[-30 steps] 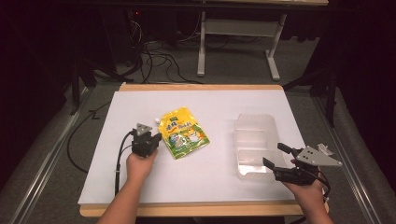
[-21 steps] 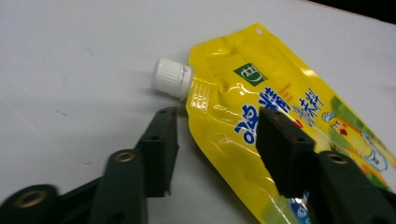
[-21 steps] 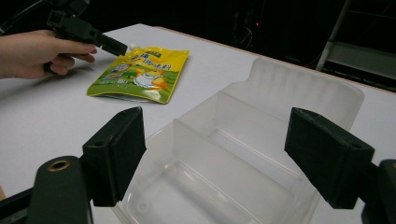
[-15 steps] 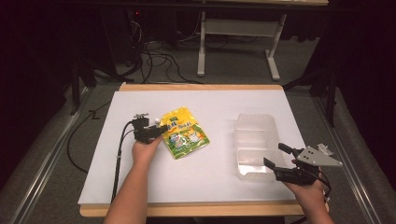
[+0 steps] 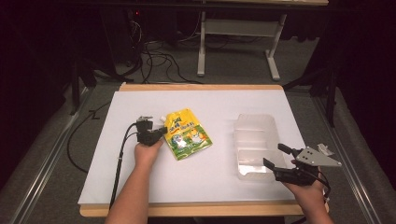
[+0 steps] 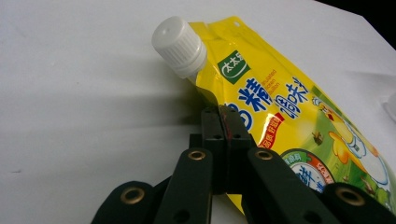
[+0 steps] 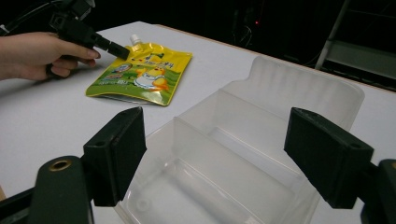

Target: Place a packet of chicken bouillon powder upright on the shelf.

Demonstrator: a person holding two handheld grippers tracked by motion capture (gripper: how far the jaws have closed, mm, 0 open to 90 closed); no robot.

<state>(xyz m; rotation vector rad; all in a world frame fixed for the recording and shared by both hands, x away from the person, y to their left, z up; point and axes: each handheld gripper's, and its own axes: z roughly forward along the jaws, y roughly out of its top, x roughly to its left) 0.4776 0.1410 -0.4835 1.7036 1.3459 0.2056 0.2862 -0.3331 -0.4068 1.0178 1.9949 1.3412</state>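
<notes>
The left gripper (image 6: 223,122), just closing, pinches the yellow pouch's (image 6: 299,112) near edge below its cap (image 6: 179,45), while the spread right gripper (image 5: 280,157) sits well apart.

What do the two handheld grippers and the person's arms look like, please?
Both grippers are black. The left gripper has flat fingers with round rivets and trails a black cable. The right gripper has blocky square fingers and carries a grey triangular plate. The forearms are bare, without sleeves.
</notes>
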